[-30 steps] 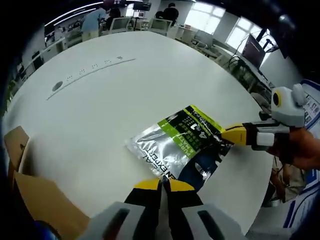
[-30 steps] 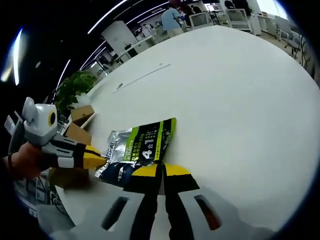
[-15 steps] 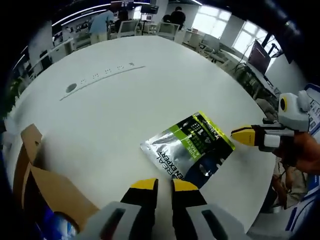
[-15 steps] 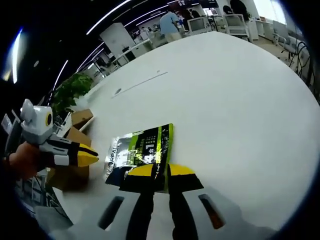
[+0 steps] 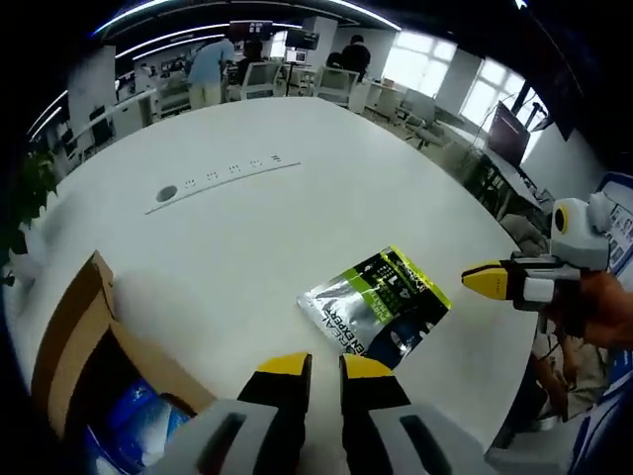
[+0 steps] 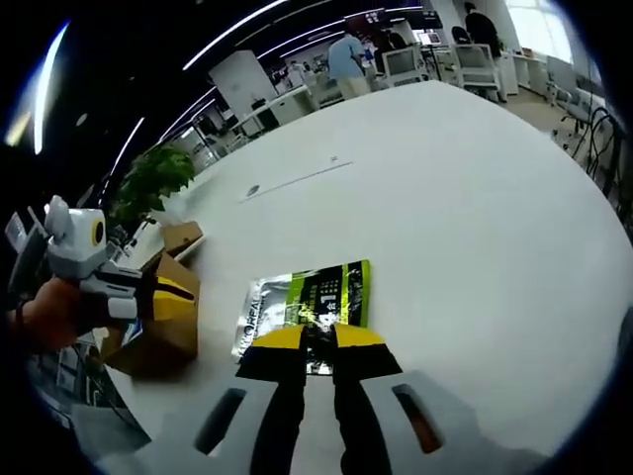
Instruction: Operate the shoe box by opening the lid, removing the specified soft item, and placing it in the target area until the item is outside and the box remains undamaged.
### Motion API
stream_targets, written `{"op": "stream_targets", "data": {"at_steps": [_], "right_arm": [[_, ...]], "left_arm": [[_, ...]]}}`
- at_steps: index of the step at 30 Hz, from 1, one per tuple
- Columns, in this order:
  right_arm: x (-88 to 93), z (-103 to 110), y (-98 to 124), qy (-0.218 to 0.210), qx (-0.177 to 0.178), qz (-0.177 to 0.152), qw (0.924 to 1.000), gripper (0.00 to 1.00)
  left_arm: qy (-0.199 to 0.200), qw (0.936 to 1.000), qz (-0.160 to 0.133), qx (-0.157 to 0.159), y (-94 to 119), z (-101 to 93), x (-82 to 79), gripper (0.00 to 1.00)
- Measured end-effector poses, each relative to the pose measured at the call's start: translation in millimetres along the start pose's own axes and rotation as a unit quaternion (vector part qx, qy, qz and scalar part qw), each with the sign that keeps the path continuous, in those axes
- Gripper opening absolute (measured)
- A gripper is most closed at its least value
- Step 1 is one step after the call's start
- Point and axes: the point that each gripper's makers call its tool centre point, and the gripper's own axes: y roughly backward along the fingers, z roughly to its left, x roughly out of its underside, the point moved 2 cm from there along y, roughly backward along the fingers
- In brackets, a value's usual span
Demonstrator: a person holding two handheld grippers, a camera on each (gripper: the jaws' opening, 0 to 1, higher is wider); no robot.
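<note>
Currently, pouch: a silver, green and black pouch point(image 5: 377, 312) is laid flat on the white bench point(image 5: 247, 228), outside the box, touched by neither claw.
Shoe box: the cardboard shoe box point(image 5: 89, 371) is seen open at the bench edge, with blue-and-white packaging inside; it is well apart from the pouch.
Left claw point(image 5: 313, 364): held above the bench, jaws slightly parted, nothing gripped.
Right claw point(image 6: 309, 337): held over the pouch's near edge point(image 6: 307, 305), jaws slightly parted, nothing gripped.
</note>
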Motion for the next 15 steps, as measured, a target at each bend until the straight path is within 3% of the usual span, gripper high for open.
{"op": "stream_targets", "data": {"at_steps": [11,15], "right_arm": [[-6.0,39.0,-0.1,0.024,-0.019,-0.005,0.9995,0.08],[-5.2,59.8,-5.0,0.034,-0.032,-0.006,0.9989,0.08]], "left_arm": [[0.017,0.9987,-0.048,-0.006,38.7,22.4,2.3,0.11],[0.024,0.9977,-0.063,-0.009,56.0,33.0,10.9,0.11]]}}
